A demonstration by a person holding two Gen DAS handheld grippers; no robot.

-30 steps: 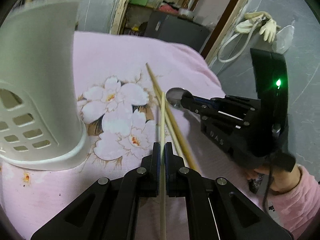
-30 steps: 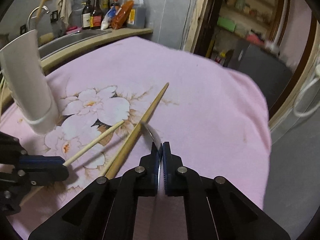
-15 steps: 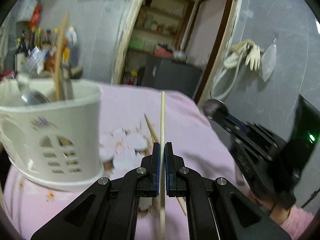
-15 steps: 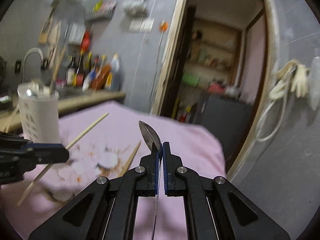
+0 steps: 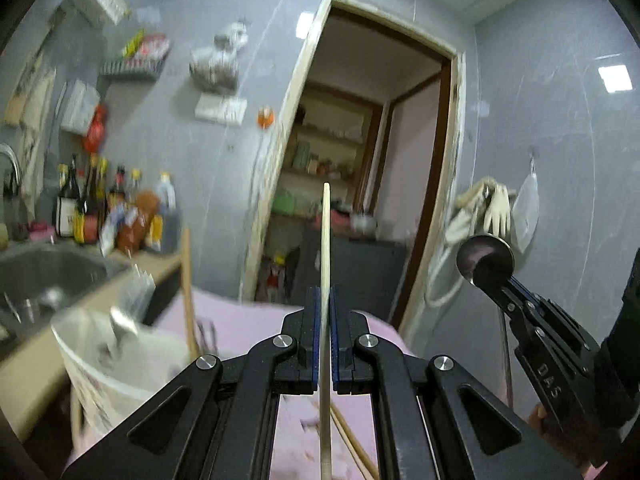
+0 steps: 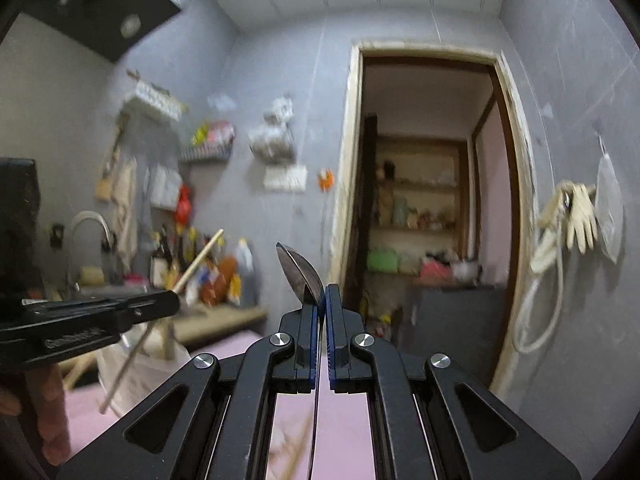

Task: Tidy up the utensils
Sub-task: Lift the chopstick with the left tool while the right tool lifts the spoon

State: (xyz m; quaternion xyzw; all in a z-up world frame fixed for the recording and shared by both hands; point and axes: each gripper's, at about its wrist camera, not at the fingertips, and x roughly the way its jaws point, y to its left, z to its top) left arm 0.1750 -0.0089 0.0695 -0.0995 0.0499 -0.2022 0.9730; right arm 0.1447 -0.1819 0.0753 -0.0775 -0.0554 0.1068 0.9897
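The left tongs were clamped on a pale wooden chopstick, which ran between the blue pads and stood up past their tips toward the far doorway. Its lower end passed back under the tongs over the pink cloth. More chopsticks lay on that cloth low in the left wrist view, just right of the held one.

The right tongs were closed on a metal spoon. Its bowl rose above the tips and leaned left, and its thin handle ran down between the pads. In the left wrist view the same spoon showed at the right with its round bowl facing the camera, well apart from the chopstick.

At the near left stood a white utensil holder, blurred, with a spoon and a wooden stick inside it. It sat on the pink cloth that covered the counter. Beyond it to the left were a steel sink and a row of bottles against the grey wall.

In the right wrist view the left tongs reached in from the left edge with the chopstick slanting up to the right through them, in front of the holder. Rubber gloves hung on the far right wall.
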